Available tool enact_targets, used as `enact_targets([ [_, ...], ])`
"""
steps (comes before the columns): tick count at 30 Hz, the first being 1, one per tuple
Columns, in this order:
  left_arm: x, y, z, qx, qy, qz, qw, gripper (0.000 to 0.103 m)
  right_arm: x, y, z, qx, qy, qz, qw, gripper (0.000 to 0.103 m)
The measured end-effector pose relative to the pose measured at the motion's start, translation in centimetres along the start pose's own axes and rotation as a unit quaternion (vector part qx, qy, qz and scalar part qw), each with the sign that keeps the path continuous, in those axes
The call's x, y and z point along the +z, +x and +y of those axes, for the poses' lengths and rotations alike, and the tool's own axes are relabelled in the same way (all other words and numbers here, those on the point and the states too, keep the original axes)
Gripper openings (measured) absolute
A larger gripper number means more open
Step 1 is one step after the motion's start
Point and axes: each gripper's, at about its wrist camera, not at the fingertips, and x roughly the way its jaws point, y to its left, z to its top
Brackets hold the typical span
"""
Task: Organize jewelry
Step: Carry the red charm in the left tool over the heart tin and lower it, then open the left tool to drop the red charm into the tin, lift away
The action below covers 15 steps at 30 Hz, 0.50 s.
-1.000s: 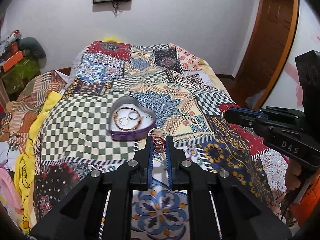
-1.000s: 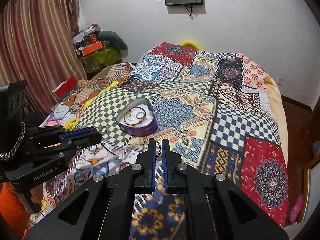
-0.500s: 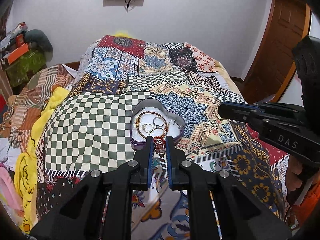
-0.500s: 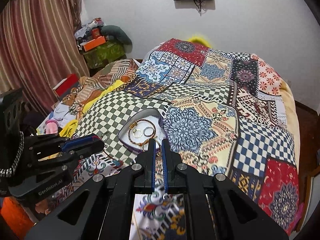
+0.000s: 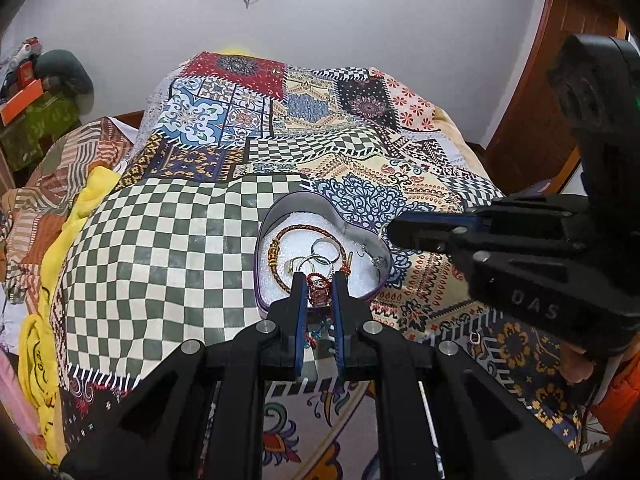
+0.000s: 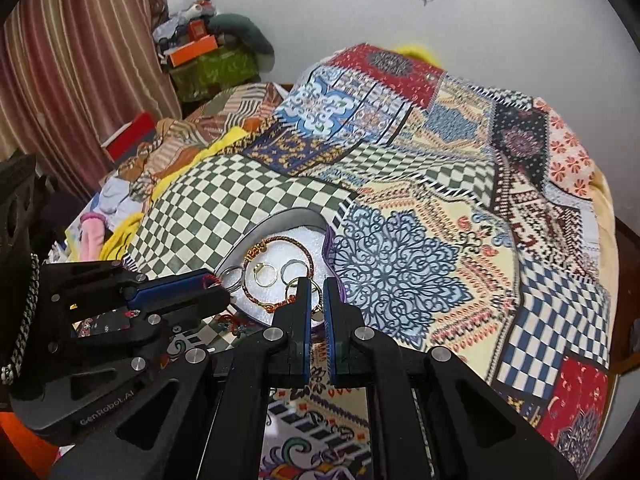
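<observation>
A heart-shaped purple tin (image 5: pixel 262 248) (image 6: pixel 276 216) with white lining lies on the patchwork bedspread. It holds a braided brown bracelet (image 5: pixel 304 232) (image 6: pixel 276 242), a gold ring (image 6: pixel 265 274) and silver rings (image 5: pixel 325 249). My left gripper (image 5: pixel 318 286) is shut on a red beaded piece (image 5: pixel 319 290) just above the tin's near edge. My right gripper (image 6: pixel 316 294) is shut on a gold ring with a small pendant (image 6: pixel 317 312), over the tin's near right edge. Each gripper shows in the other's view, the right (image 5: pixel 404 234) and the left (image 6: pixel 216 288).
The patchwork bedspread (image 5: pixel 192 256) (image 6: pixel 440 216) covers the bed. Crumpled clothes and a yellow cloth (image 5: pixel 48 248) lie at its left edge. Boxes and bags (image 6: pixel 208 60) are stacked in the far left corner by a curtain. A wooden door (image 5: pixel 552 88) stands at the right.
Both grippers have moved forward with their pieces, from short of the tin to over its near edge. The tin now looks larger and closer in both views.
</observation>
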Motion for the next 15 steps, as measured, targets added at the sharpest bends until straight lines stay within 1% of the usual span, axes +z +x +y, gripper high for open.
enact_targets([
  [5, 0.3, 0.9, 0.1, -0.003, 0.001, 0.007, 1.0, 0.01, 0.4, 1.5, -0.3, 0.011, -0.002, 0.025, 1.0, 0.005],
  [15, 0.5, 0.9, 0.4, 0.004, 0.002, 0.001, 1.0, 0.01, 0.3, 2.5, 0.0, 0.014, -0.014, 0.039, 0.999, 0.005],
])
